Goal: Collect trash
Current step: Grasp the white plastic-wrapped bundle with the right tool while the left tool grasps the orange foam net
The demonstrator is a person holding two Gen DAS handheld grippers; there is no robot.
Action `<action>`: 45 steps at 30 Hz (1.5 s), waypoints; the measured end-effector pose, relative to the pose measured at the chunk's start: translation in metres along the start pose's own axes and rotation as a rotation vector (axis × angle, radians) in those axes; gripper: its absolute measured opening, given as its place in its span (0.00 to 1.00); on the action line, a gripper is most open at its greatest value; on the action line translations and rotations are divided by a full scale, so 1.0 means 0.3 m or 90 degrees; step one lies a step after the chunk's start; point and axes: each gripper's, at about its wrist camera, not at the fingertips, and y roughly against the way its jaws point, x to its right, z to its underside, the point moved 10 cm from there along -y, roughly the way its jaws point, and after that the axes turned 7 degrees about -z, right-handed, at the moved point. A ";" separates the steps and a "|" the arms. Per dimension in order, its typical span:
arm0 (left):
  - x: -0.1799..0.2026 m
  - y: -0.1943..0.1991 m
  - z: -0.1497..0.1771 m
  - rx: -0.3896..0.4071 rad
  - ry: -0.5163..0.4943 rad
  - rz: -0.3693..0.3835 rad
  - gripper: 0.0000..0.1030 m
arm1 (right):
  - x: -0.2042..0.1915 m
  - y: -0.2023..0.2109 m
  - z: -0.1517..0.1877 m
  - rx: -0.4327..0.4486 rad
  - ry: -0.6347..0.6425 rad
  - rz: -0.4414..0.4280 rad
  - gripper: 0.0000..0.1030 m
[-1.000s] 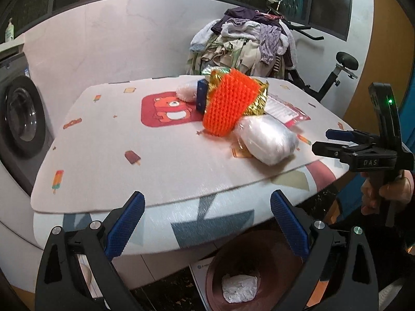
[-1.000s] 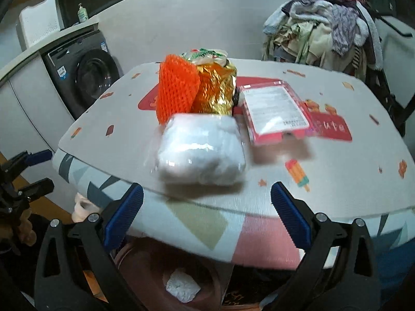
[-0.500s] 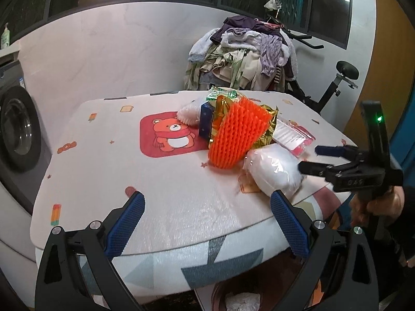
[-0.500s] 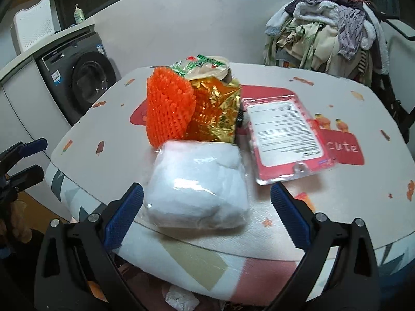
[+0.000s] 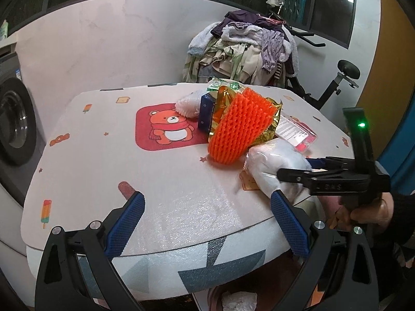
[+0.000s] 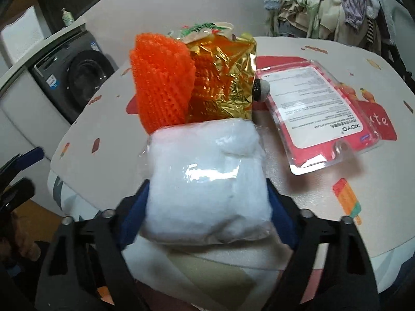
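A white padded plastic bag point(image 6: 207, 181) lies at the table's near edge, between the jaws of my right gripper point(image 6: 207, 207), whose blue pads sit against both its sides; the bag rests on the table. It also shows in the left wrist view point(image 5: 275, 165). Behind it stand an orange foam net point(image 6: 160, 88), a gold foil bag point(image 6: 225, 77) and a red blister pack point(image 6: 319, 108). My left gripper point(image 5: 207, 223) is open and empty over the table's front edge. A bin point(image 5: 233, 298) with crumpled paper sits below.
A blue box point(image 5: 206, 112) and white foam net point(image 5: 186, 105) lie behind the orange net. A washing machine point(image 5: 13, 119) stands at left. A clothes pile point(image 5: 241, 49) on an exercise bike is behind the table.
My right gripper has moved forward and closed around the white bag. My left gripper has risen from below the table edge to above it.
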 end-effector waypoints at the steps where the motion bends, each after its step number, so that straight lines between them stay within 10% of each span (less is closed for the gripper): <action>1: 0.002 -0.003 -0.005 0.000 -0.002 0.002 0.92 | -0.008 0.028 0.007 0.002 0.014 0.003 0.75; 20: 0.212 -0.253 -0.234 -0.006 -0.065 0.013 0.92 | 0.086 0.351 -0.063 0.118 0.034 0.019 0.75; 31: 0.273 -0.440 -0.263 -0.035 -0.142 -0.065 0.92 | 0.223 0.455 -0.105 0.167 0.001 0.077 0.75; 34: 0.253 -0.450 -0.261 -0.049 -0.133 -0.062 0.43 | 0.234 0.461 -0.099 0.167 -0.006 0.076 0.75; 36: 0.237 -0.435 -0.261 -0.054 -0.121 -0.056 0.28 | 0.232 0.463 -0.103 0.168 -0.007 0.075 0.75; 45: 0.200 -0.202 -0.278 -0.014 -0.097 0.012 0.25 | 0.137 0.473 -0.124 0.181 0.022 0.058 0.75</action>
